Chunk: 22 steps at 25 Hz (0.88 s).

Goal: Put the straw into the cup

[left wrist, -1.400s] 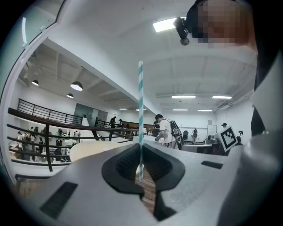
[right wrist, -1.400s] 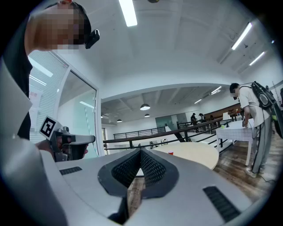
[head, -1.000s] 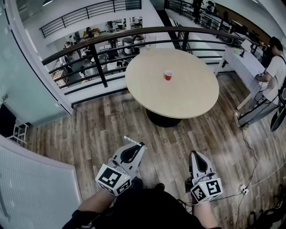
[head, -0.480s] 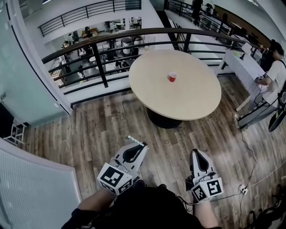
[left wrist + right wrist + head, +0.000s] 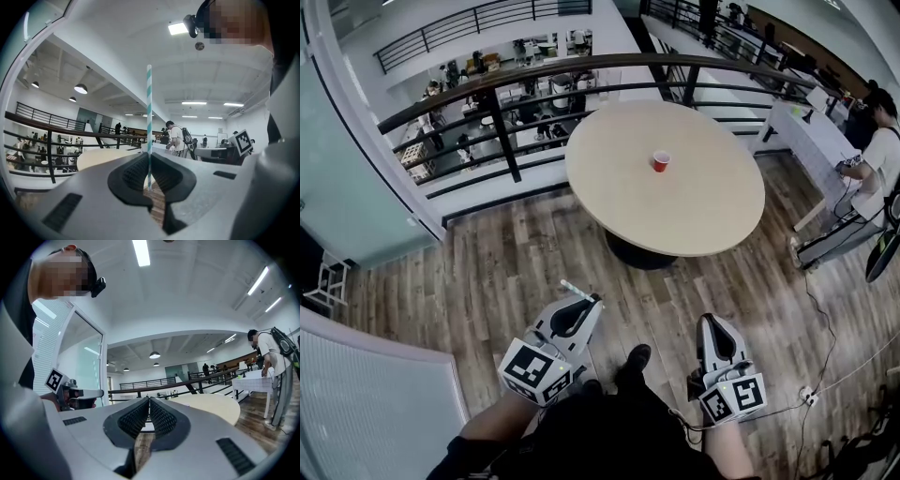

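a: what's the left hand-held gripper (image 5: 587,302) got?
b: a straw (image 5: 149,117), white with teal stripes. in the left gripper view the 2 jaws pinch it low down. it stands upright, with most of its length above them. from the head view only a short bit pokes out past the jaws, tilted up and to the left.
a: and the right hand-held gripper (image 5: 713,324)?
b: pressed together with nothing in it. the right gripper view shows its ribbed pads meeting at the tips. both grippers are held low, close to the person's body, over the wooden floor (image 5: 502,267).
a: where's the cup (image 5: 661,161)?
b: it's a small red one, upright on the round desk (image 5: 703,211), near its middle. it's ahead of both grippers and well apart from them, so the straw is nowhere near it.
a: anything else round there?
b: a dark railing (image 5: 516,80) curves behind the desk, with a lower level beyond it. 1 person (image 5: 878,141) stands off to the right by a long white table (image 5: 806,131), and a dark shoe (image 5: 635,359) shows between the 2 grippers
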Motion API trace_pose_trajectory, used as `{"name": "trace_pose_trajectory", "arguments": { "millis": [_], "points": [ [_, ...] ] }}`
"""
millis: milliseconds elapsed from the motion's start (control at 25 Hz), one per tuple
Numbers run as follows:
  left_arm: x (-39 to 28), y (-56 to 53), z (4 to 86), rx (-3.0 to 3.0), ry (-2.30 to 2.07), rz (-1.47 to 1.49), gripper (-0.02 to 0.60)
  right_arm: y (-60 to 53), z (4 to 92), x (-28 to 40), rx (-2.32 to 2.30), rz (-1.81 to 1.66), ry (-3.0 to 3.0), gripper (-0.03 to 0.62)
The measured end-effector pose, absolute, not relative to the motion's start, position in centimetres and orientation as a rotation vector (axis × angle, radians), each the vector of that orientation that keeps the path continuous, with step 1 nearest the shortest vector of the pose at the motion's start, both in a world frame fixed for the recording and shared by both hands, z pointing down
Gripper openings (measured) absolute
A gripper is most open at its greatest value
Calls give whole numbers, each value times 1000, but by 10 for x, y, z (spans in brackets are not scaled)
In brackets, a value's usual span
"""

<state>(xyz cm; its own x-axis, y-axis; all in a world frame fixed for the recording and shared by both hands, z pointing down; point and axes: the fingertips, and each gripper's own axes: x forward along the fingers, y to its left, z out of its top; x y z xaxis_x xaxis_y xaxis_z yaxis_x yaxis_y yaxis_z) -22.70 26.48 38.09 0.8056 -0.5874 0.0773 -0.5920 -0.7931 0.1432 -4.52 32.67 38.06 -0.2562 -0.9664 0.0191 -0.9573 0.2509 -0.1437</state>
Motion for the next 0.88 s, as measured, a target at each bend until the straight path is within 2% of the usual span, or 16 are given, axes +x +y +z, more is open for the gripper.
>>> {"name": "trace_pose_trajectory", "arguments": {
  "millis": [320, 880],
  "points": [
    [-178, 201, 381, 2827, -973, 78, 21, 259, 389, 7, -1815, -227, 2426, 23],
    [-53, 111, 380, 2795, -1030, 116, 21, 165, 403, 117, -1718, -330, 2441, 23]
  ]
}}
